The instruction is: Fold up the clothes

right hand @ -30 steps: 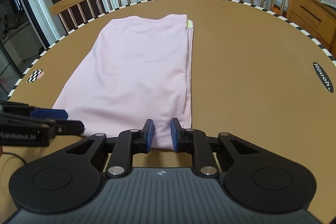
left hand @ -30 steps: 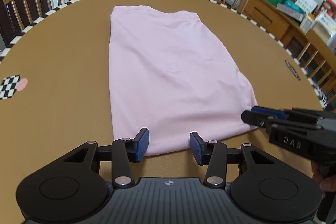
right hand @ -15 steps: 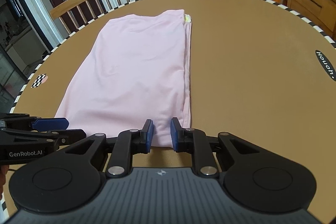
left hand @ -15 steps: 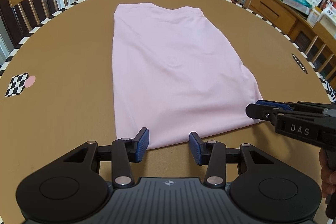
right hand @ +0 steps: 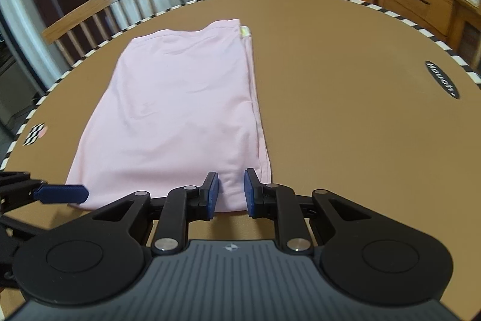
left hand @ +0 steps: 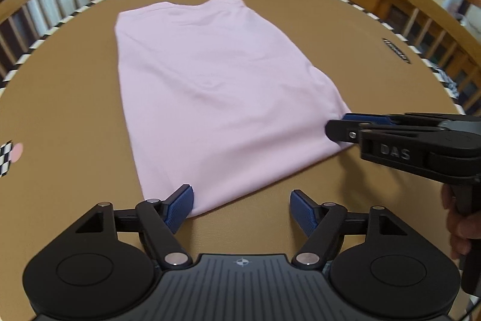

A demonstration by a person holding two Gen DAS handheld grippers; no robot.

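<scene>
Pink shirt flat on the surface, lengthwise-folded; both grippers at its near hem.

Left gripper: fingers wide apart, left pad at the hem's near-left corner, right pad over bare surface. Right gripper: fingers apart by a narrow gap, straddling the hem beside the stacked right edge, cloth between the pads but not pinched as far as I can tell. Shirt runs straight ahead of both finger pairs, collar end far. Judgement: thin knit, light, limp, will sag and slide layer on layer; no stiffness to push. Best hold is the two near corners, pinching all layers, the right one where the doubled edges show. Lifting unevenly would likely skew it.
</scene>
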